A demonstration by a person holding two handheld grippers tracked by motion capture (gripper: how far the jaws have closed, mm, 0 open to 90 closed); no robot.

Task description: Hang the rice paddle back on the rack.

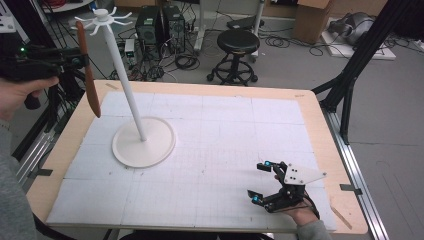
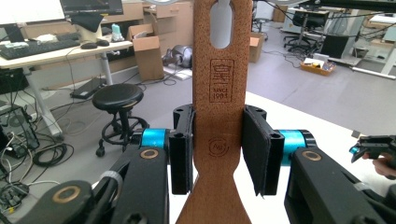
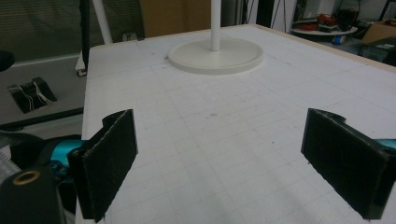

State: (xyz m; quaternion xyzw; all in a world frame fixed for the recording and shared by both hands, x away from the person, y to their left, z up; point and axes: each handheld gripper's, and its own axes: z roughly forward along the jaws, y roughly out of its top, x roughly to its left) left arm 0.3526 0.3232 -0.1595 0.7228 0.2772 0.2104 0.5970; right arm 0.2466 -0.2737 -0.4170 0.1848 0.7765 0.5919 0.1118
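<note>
A brown wooden spatula (image 1: 89, 75) hangs upright above the table's far left edge, blade down, with my left gripper (image 1: 82, 59) shut on its handle. In the left gripper view the pads (image 2: 261, 149) press both sides of the spatula (image 2: 219, 116), whose slotted handle end points up. Its top is close to the hooked head (image 1: 104, 17) of a white stand (image 1: 125, 80), apart from the hooks. The stand's round base (image 1: 144, 142) sits on the mat. My right gripper (image 1: 258, 182) rests on the mat at the near right, open, nothing between its jaws (image 3: 233, 163). The stand's base (image 3: 215, 56) lies ahead of it.
A white gridded mat (image 1: 210, 130) covers the wooden table (image 1: 320, 115). Beyond the far edge stand a black stool (image 1: 238, 42) and computer towers (image 1: 160, 25) among cables. A black frame leg (image 1: 350, 75) rises at the right.
</note>
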